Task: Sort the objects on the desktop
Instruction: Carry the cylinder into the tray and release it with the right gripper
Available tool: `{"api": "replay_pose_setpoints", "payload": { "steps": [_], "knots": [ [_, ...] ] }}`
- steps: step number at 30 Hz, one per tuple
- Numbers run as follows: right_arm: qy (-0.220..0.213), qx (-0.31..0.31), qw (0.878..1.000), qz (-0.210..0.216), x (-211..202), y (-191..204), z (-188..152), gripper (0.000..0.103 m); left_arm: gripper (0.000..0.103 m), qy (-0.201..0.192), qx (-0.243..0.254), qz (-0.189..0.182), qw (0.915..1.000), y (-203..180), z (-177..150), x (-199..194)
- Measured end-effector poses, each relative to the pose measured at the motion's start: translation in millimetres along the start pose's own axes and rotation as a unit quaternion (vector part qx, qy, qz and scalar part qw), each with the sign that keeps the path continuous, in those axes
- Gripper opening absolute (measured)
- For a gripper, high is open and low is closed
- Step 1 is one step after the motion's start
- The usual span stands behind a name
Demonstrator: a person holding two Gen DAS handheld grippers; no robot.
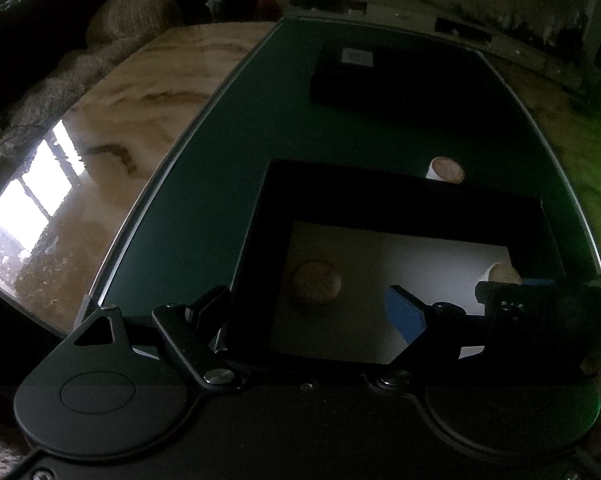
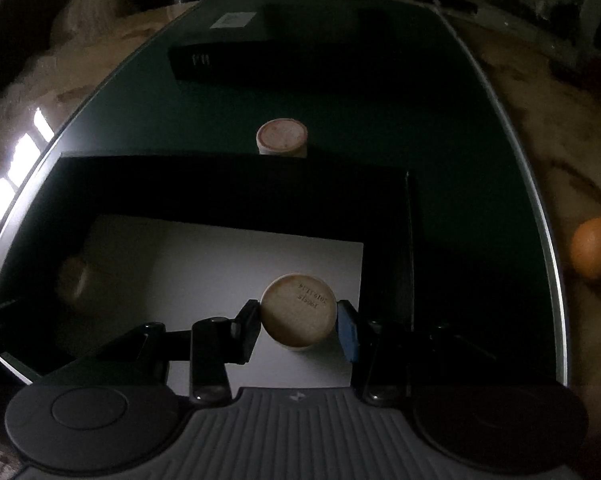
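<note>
Right wrist view: right gripper point(image 2: 297, 322) clamps a small round tub point(image 2: 298, 312) above the white floor of the open black box point(image 2: 228, 184); its base stamp, upside down, reads roughly "2019.11.14". A second tub point(image 2: 73, 278) lies inside the box, a third point(image 2: 282, 137) just beyond it. Left gripper point(image 1: 306, 312) gapes wide, empty, over the box. Black case point(image 2: 220, 52) further beyond bears an unreadable label.

Box floor point(image 2: 204, 256) mostly free, seemingly one cylinder point(image 2: 74, 276) at left.
</note>
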State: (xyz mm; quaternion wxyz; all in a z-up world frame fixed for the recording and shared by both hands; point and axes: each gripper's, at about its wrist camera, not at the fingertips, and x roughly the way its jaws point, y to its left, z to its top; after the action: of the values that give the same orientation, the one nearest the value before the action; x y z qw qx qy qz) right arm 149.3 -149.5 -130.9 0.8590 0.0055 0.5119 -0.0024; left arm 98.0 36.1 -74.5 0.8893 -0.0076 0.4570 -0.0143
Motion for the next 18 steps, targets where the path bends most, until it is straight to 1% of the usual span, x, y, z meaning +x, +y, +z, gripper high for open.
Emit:
{"api": "replay_pose_setpoints", "payload": {
  "steps": [9,15,16,18],
  "knots": [
    [0.003,-0.018,1.0,-0.02,2,9,-5,0.044,0.085,0.001,0.002,0.0,1.0,-1,0,0],
    [0.003,-0.015,1.0,-0.023,2,9,-11,0.045,0.085,0.003,0.001,0.003,1.0,-1,0,1],
    [0.002,-0.014,1.0,-0.022,2,9,-11,0.046,0.085,0.003,0.001,0.003,1.0,-1,0,1],
    [-0.002,-0.017,1.0,-0.023,0,9,-12,0.058,0.085,0.002,0.001,0.004,1.0,-1,1,2]
  ]
}}
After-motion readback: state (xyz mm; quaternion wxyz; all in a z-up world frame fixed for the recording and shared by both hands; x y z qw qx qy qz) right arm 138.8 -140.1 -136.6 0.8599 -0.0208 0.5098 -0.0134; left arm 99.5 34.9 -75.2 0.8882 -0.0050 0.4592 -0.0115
